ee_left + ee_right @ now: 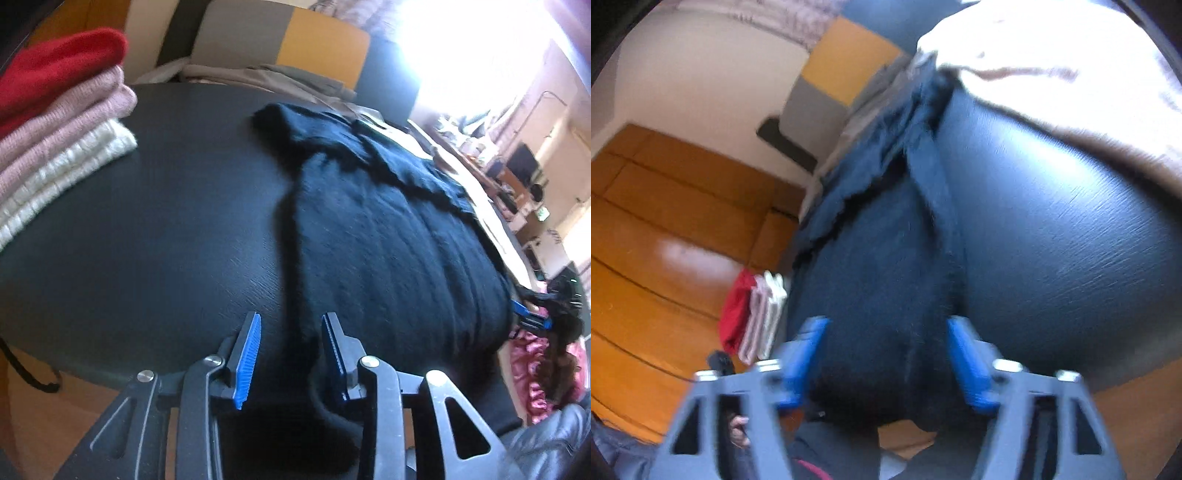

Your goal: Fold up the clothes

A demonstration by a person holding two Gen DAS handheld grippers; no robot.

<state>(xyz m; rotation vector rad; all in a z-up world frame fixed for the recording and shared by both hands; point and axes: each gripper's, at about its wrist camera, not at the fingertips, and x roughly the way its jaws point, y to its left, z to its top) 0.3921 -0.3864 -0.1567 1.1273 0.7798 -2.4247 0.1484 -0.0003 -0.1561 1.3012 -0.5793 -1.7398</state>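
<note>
In the left wrist view, the left gripper [291, 354] sits at 6 o'clock with its blue-padded fingers [246, 360] apart, straddling the near hem of a dark navy sweater [388, 236]; whether the pads touch the cloth cannot be told. The sweater lies spread on the black worktop [166, 229], running from 6 o'clock up toward 1 o'clock, with a sleeve folded across its upper part. At 9 to 10 o'clock a stack of folded knits [62, 110] rests on the worktop: white at the bottom, pink in the middle, red on top. In the blurred right wrist view, the right gripper [886, 358] also has its fingers [964, 362] apart at 6 o'clock, one at each side of the sweater's near edge. Beyond, at 1 o'clock, pale cloth [1052, 74] lies on the worktop's far side.
</note>
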